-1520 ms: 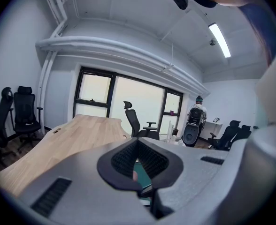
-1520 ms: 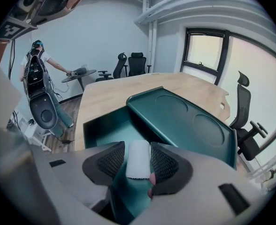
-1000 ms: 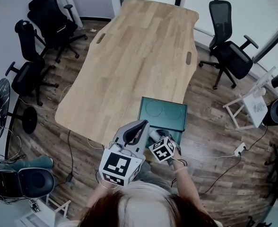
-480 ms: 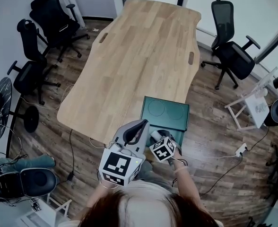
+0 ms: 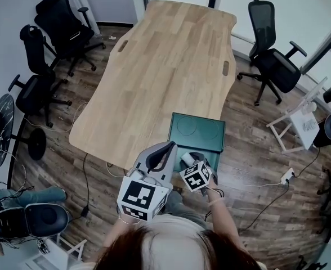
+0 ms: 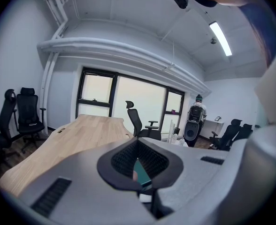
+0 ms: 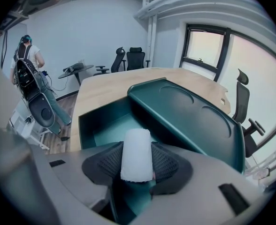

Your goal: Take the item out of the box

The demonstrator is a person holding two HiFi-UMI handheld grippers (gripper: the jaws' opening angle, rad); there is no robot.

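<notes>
A dark green box (image 5: 208, 157) stands open at the near edge of the wooden table (image 5: 165, 66), its lid (image 5: 196, 131) tilted back. My right gripper (image 7: 137, 167) is over the box interior (image 7: 103, 123) with its pads pressed on a white cylindrical item (image 7: 137, 153) from both sides. In the head view the item (image 5: 187, 159) shows as a pale end just ahead of the right gripper (image 5: 190, 163). My left gripper (image 5: 166, 146) hovers to the left of the box, jaws together and holding nothing; its own view shows the left gripper (image 6: 139, 165) pointing over the table.
Black office chairs (image 5: 44, 49) stand left of the table and another chair (image 5: 275, 61) stands at the right. A person with a backpack (image 7: 27, 74) is across the room. A white stand (image 5: 300, 117) and cables lie on the floor at the right.
My right gripper's jaws have drawn in a little around the white item over the box. The left gripper has stayed where it was.
</notes>
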